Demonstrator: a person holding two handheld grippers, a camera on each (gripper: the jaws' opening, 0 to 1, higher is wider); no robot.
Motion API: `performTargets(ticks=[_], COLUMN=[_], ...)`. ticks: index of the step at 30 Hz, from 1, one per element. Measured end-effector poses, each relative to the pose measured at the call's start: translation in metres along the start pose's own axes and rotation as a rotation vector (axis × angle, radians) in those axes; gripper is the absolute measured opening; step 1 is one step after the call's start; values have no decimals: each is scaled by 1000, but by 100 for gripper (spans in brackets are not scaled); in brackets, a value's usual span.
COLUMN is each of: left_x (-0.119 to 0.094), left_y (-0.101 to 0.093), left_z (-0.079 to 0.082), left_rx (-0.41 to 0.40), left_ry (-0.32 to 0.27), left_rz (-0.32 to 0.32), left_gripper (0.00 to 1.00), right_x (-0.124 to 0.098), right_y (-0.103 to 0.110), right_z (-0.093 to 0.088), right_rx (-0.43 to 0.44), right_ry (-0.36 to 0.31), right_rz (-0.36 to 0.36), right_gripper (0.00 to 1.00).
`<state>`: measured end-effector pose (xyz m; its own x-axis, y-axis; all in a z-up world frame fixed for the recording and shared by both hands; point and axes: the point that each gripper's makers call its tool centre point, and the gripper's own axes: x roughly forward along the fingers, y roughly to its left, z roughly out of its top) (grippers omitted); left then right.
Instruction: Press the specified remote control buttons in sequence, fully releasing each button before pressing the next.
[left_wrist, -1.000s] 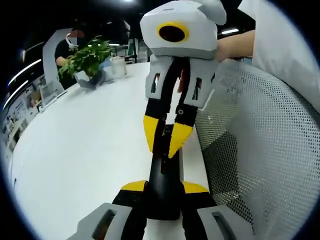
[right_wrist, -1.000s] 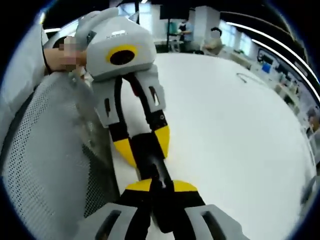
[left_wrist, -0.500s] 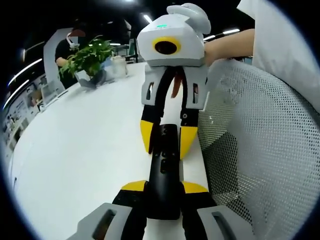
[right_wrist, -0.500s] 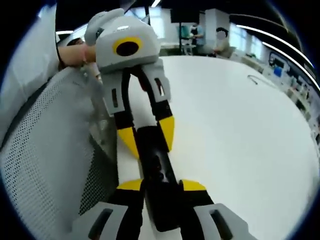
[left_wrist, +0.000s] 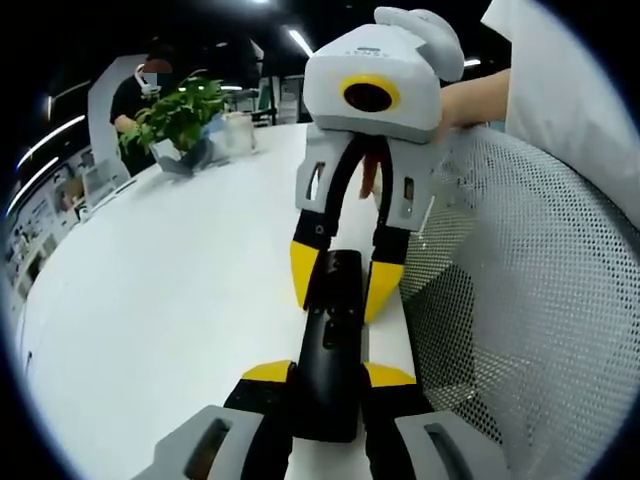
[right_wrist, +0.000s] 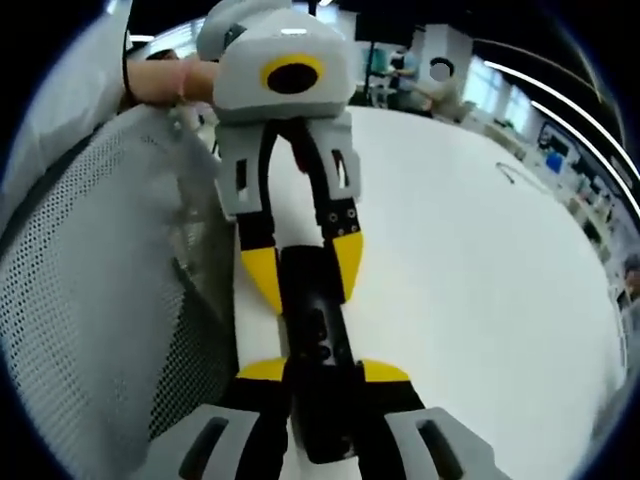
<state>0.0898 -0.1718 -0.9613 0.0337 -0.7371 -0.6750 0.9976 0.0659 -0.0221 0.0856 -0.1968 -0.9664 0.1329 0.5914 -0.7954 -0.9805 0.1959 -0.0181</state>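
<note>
A black remote control (left_wrist: 330, 340) lies lengthwise over the white table (left_wrist: 180, 280), close to its edge. My left gripper (left_wrist: 328, 375) is shut on the remote's near end, with yellow tips on both sides. From above, my right gripper (left_wrist: 343, 283) straddles the remote's far end with its yellow tips. In the right gripper view the same remote (right_wrist: 315, 340) runs up from my right gripper (right_wrist: 323, 372), which is shut on it. There my left gripper (right_wrist: 303, 272) flanks the other end. Small buttons show along the remote's top face.
A grey mesh chair back (left_wrist: 520, 280) stands right against the table edge and reappears as the mesh chair back (right_wrist: 100, 280). A potted plant (left_wrist: 175, 115) and a seated person (left_wrist: 135, 90) are at the far side. A hand (left_wrist: 470, 100) holds the right gripper.
In the left gripper view the right gripper has swung a little to the right, and its tips now stand wider around the remote's end. The remote stays between both grippers.
</note>
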Motion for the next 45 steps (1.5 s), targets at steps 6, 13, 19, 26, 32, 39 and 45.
performTargets(ticks=[6,13,19,26,32,39,45], left_x=[0,1,-6,-21,-39,-63,-89], left_y=[2,4,10,20,28,36,39], left_z=[2,3,5,10,7,8,9], left_rx=[-38,-60,-105,-142,-243,-380,-466], left_ry=[-6,1,-2,-1,-12,-97,-164], left_rz=[7,19,40,86,188,343,455], left_gripper=[26,34,39,45,51,56,61], right_x=[1,4,4,4,3,6,7], right_y=[0,-3,-4,-4,-5,-7,-6], right_z=[2,6,8,9,9,11,12], right_rx=[-3,7,12,12,10,21,17], right_ry=[-15,-33,-46,-46,-51,-66,-69], right_rz=[-5,-6,-4,-5,-6,-14,-11], right_gripper=[22,21,21,21,21,21,21])
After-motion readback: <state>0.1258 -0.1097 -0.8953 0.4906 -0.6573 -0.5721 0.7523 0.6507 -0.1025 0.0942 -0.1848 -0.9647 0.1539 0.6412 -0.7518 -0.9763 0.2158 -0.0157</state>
